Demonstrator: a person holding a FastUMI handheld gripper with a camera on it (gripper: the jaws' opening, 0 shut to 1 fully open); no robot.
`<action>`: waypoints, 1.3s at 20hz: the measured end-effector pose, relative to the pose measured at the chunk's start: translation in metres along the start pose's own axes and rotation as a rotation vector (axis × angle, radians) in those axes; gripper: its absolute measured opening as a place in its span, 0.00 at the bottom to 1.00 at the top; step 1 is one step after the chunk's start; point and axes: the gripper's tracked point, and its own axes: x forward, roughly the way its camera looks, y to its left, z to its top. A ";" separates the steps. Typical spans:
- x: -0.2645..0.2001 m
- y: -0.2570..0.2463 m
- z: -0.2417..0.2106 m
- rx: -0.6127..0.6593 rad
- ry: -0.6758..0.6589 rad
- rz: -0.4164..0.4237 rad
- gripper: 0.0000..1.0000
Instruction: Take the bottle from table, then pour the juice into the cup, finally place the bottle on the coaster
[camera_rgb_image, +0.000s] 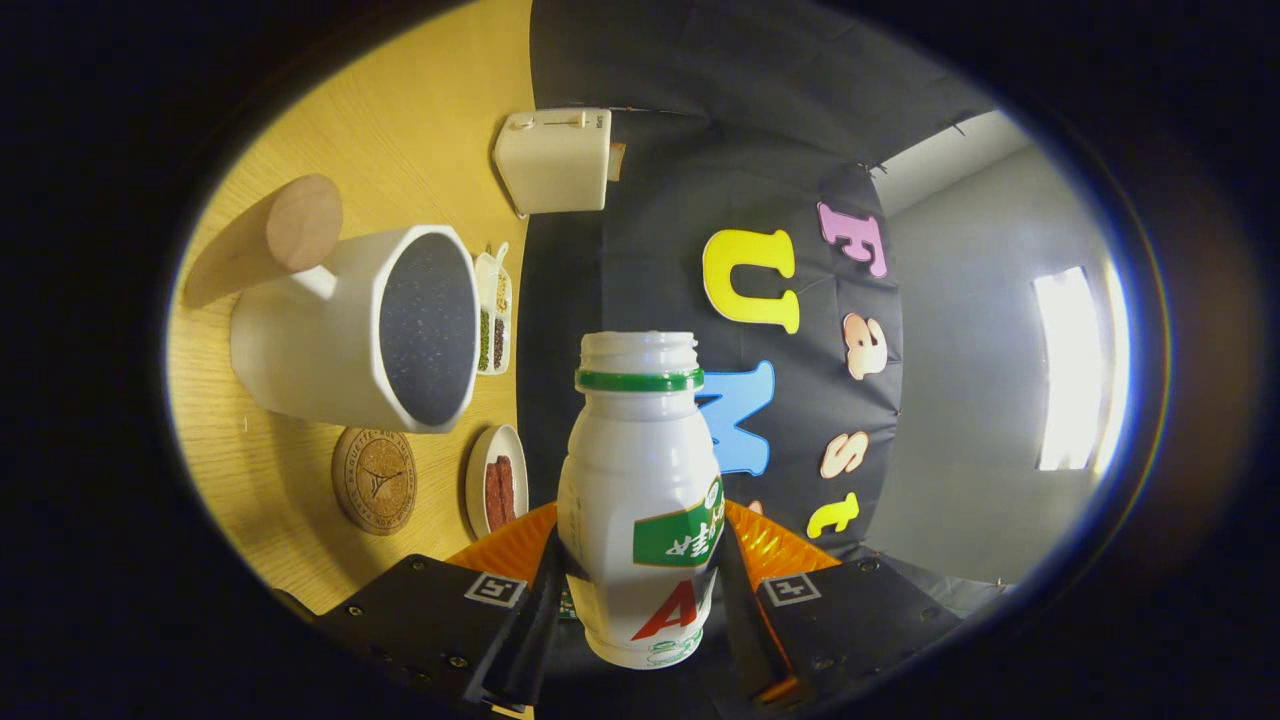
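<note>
Gripper (640, 590) clamped on the bottle (640, 490), a finger pressing each side of its body; cap off, open neck pointing away from the fingers. Camera is rolled, so the tabletop (400, 120) reads sideways. White cup (350, 330) sits mid-table beside the round coaster (375, 480); toaster-like white box (553, 160) at the tabletop's wall edge.

The camera rides on the tool (640, 600), looking forward along its fingers, rolled sideways, close to the held bottle (640, 480), bench (400, 130) beyond.
</note>
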 end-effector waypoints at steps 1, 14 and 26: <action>-0.001 0.000 0.000 -0.003 0.000 0.001 0.71; -0.005 -0.007 -0.006 -0.082 0.011 -0.010 0.71; -0.005 -0.010 -0.005 -0.101 0.014 -0.029 0.71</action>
